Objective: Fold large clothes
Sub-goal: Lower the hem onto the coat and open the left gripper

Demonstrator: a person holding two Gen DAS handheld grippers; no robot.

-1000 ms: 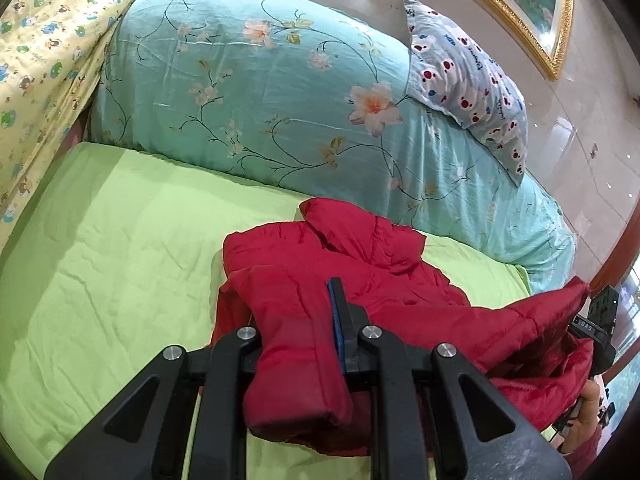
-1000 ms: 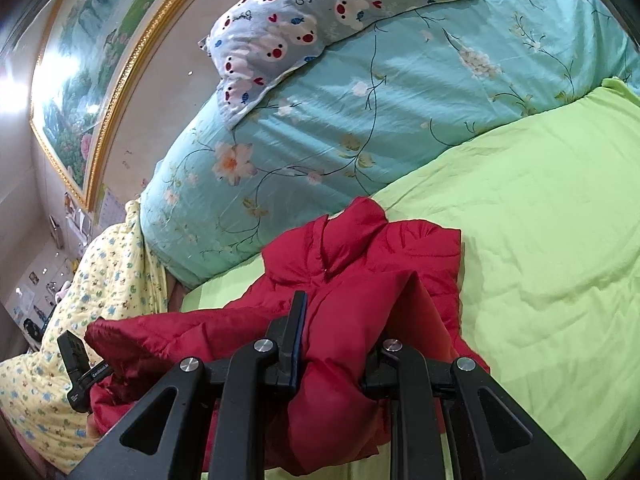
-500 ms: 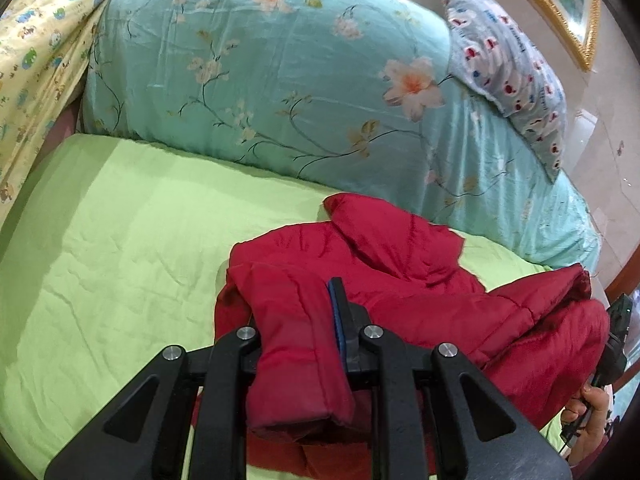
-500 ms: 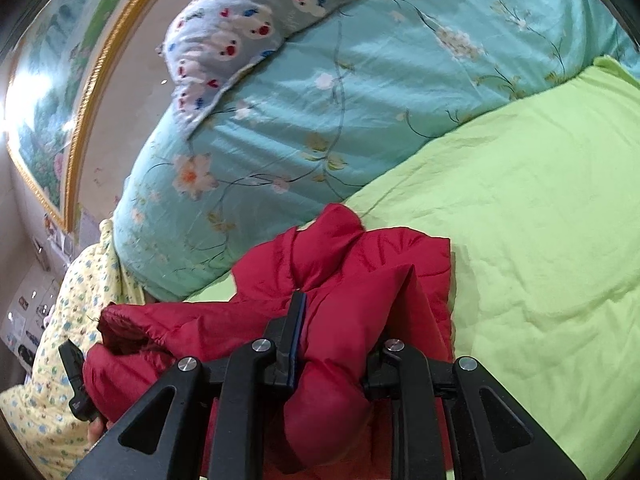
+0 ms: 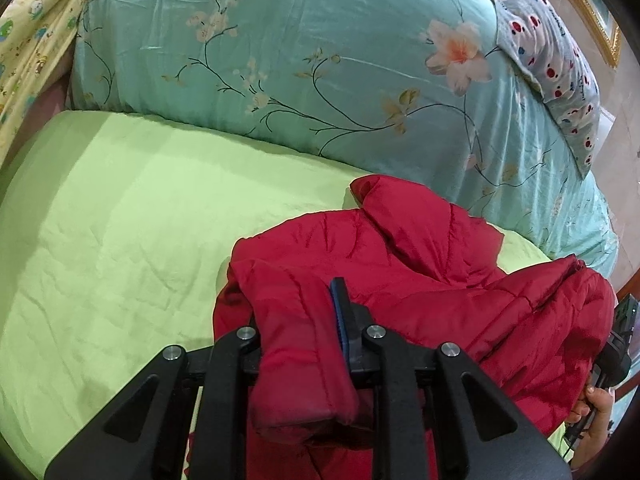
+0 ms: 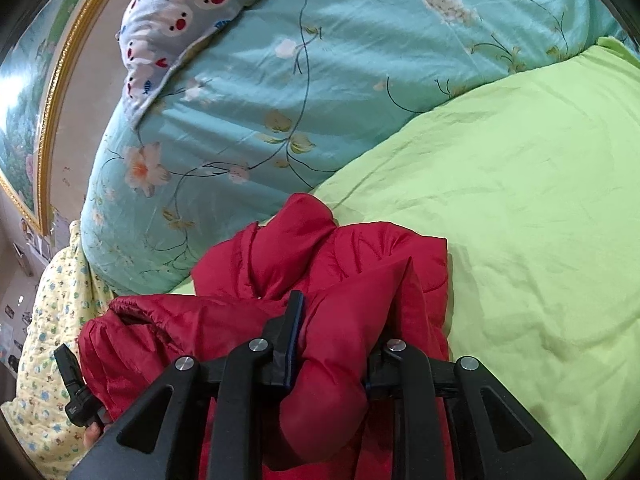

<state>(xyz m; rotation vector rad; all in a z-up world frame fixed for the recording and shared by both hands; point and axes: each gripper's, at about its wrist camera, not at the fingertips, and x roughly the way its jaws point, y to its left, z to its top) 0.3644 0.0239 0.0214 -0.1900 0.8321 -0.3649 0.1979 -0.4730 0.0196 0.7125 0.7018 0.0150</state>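
Red puffer jacket [image 5: 400, 264] lies bunched on the green sheet [image 5: 120, 220], near the bed's head end, collar almost up against the teal floral duvet [image 5: 300, 60] piled along that edge. Both grippers hold it at once, prob. so the bulky padding can be carried over as one flap w/o sagging. Left gripper [image 5: 304, 320] is clenched on a thick fold of the jacket, fabric bulging out between the fingers; the right gripper [image 6: 340, 328] likewise clamps another padded fold. Each grip sits on a near edge of the garment, far part resting on the sheet as the anchor. Spotted pillow [image 6: 180, 12] tops the duvet, yellow print blanket [image 6: 48, 340] hangs at the bed's side; neither touches the jacket, as far as I can tell
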